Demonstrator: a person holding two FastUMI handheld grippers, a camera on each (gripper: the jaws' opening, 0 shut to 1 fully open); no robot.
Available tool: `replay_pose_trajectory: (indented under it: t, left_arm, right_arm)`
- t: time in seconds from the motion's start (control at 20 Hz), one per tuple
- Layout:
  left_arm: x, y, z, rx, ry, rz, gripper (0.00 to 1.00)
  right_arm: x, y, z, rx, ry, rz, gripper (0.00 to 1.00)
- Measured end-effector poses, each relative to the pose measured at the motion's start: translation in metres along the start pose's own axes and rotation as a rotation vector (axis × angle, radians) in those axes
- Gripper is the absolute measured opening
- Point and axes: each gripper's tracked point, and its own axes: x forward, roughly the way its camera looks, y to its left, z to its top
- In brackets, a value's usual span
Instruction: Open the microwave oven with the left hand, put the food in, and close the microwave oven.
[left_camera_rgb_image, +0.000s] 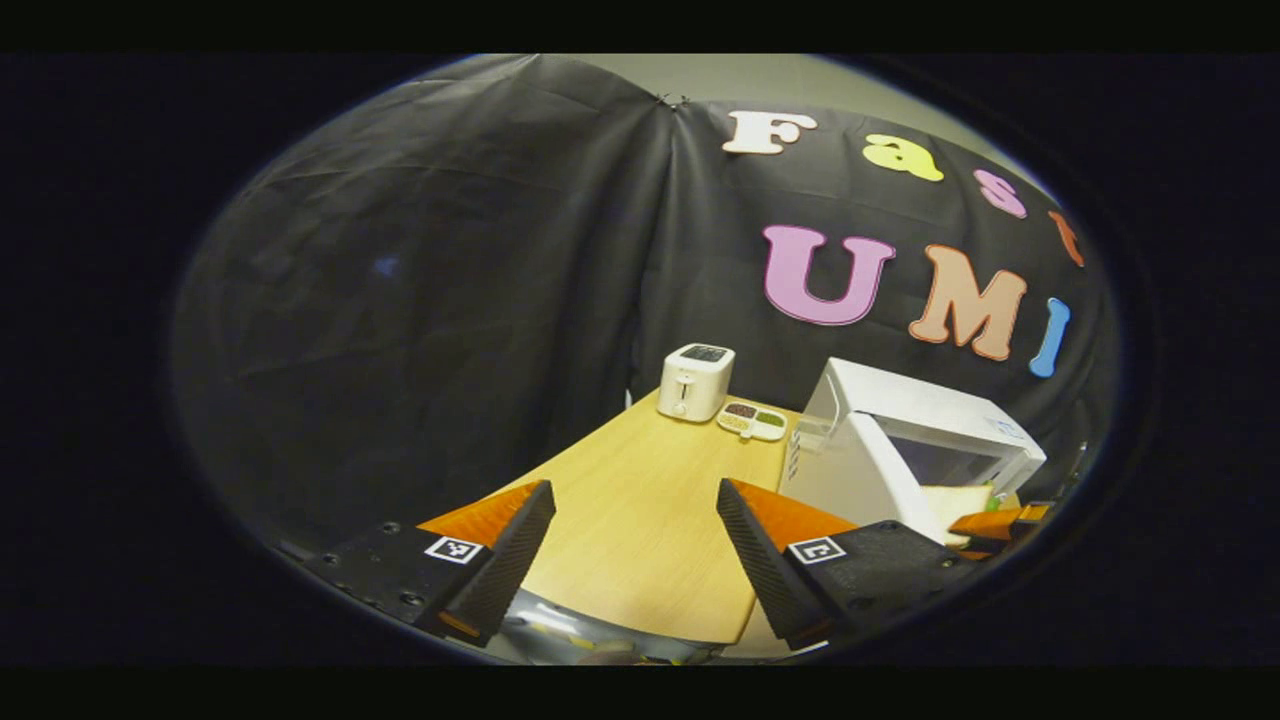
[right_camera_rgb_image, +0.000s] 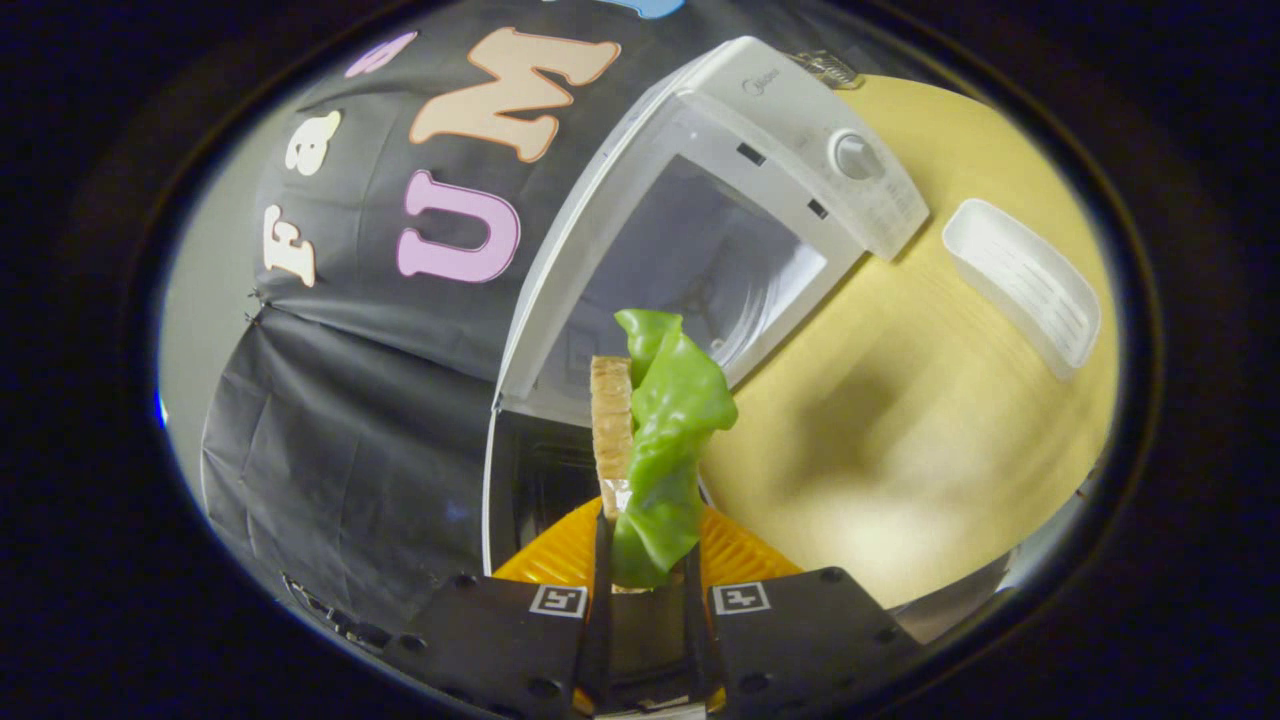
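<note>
The left gripper (left_camera_rgb_image: 635, 560) was held wide apart above the table (left_camera_rgb_image: 640, 500); the right gripper (right_camera_rgb_image: 645, 590) was clamped on the food (right_camera_rgb_image: 655, 440), held upright before the open microwave oven (right_camera_rgb_image: 700, 240).

A white toaster (left_camera_rgb_image: 695, 381) stands at the far end of the table (left_camera_rgb_image: 640, 520), close to the black cloth wall. Just beside it lies a small divided dish (left_camera_rgb_image: 753, 420). Elsewhere on the table sits a ribbed white tray (right_camera_rgb_image: 1020, 285).
</note>
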Motion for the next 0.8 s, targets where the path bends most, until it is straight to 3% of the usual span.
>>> replay_pose_trajectory:
  t: [0.2,0.3,0.35,0.45,0.65,0.7,0.8]
  left_arm:
    - [0.006,0.007,-0.007,0.002,0.025,0.001,0.91]
    - [0.008,0.008,-0.007,0.011,0.026,-0.007,0.95]
    - [0.01,0.008,-0.006,0.019,0.026,-0.012,0.92]
    - [0.012,0.007,-0.009,0.029,0.033,-0.027,0.95]
    - [0.017,0.006,-0.012,0.032,0.047,-0.049,0.92]
    - [0.018,0.004,-0.015,0.03,0.055,-0.058,0.95]
    - [0.02,0.002,-0.019,0.031,0.072,-0.074,0.92]
  right_arm:
    - [0.027,0.006,0.006,-0.021,-0.042,0.013,0.31]
    - [0.038,0.008,0.014,-0.029,-0.073,0.021,0.31]
    - [0.045,0.008,0.02,-0.026,-0.094,0.025,0.31]
    - [0.059,0.007,0.031,-0.026,-0.13,0.025,0.31]
    - [0.085,0.002,0.048,-0.054,-0.19,0.005,0.31]
    - [0.096,0.003,0.052,-0.063,-0.205,-0.001,0.23]
    - [0.113,0.0,0.06,-0.074,-0.224,-0.018,0.23]
